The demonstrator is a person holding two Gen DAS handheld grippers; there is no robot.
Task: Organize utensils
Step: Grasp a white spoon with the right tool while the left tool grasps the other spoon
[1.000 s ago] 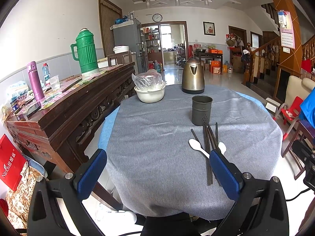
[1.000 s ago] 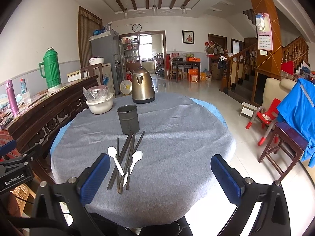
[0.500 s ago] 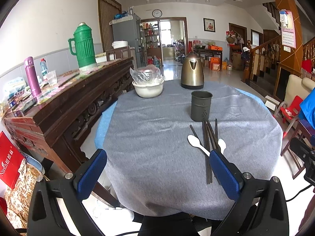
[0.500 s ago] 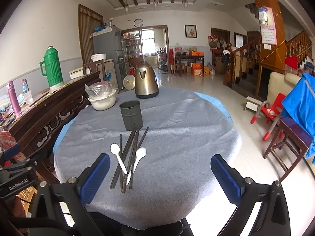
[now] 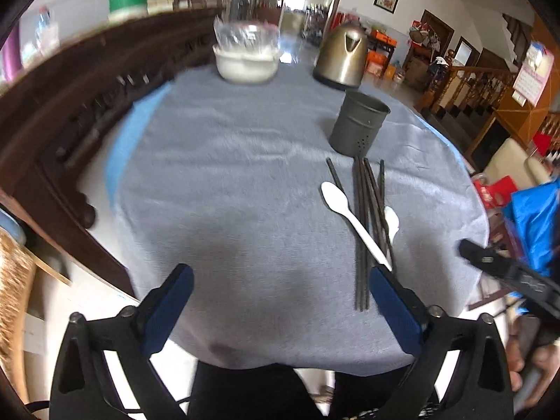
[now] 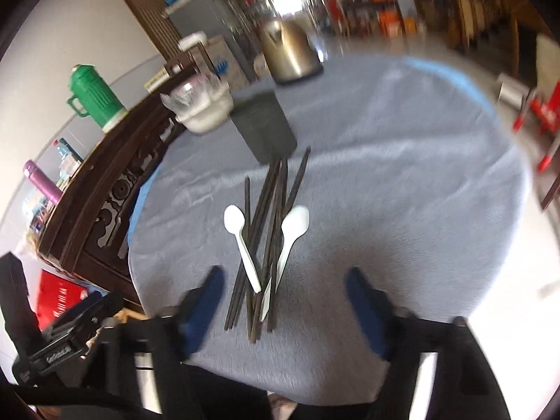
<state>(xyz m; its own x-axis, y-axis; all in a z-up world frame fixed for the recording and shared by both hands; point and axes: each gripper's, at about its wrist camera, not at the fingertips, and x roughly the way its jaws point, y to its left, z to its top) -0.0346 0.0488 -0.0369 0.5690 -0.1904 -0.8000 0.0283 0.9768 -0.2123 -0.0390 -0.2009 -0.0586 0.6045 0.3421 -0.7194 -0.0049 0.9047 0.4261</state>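
Note:
A bundle of dark chopsticks [image 5: 365,224] lies on the grey tablecloth with two white plastic spoons [image 5: 353,218] across and beside it; the bundle [image 6: 269,231] and spoons [image 6: 241,241] also show in the right wrist view. A dark metal utensil cup [image 5: 358,127] stands upright just beyond them, and appears in the right wrist view [image 6: 264,127]. My left gripper [image 5: 280,301] is open and empty over the near table edge, left of the utensils. My right gripper [image 6: 285,297] is open and empty, its fingers either side of the near ends of the chopsticks.
A metal kettle [image 5: 341,57] and a white bowl with a plastic bag [image 5: 246,56] stand at the far side of the round table [image 5: 210,175]. A dark wooden sideboard [image 5: 70,98] with a green thermos [image 6: 94,99] runs along the left. Chairs stand to the right.
Both grippers have tilted down and moved forward toward the table. The right gripper has come in over the near ends of the chopsticks. The utensils have not moved.

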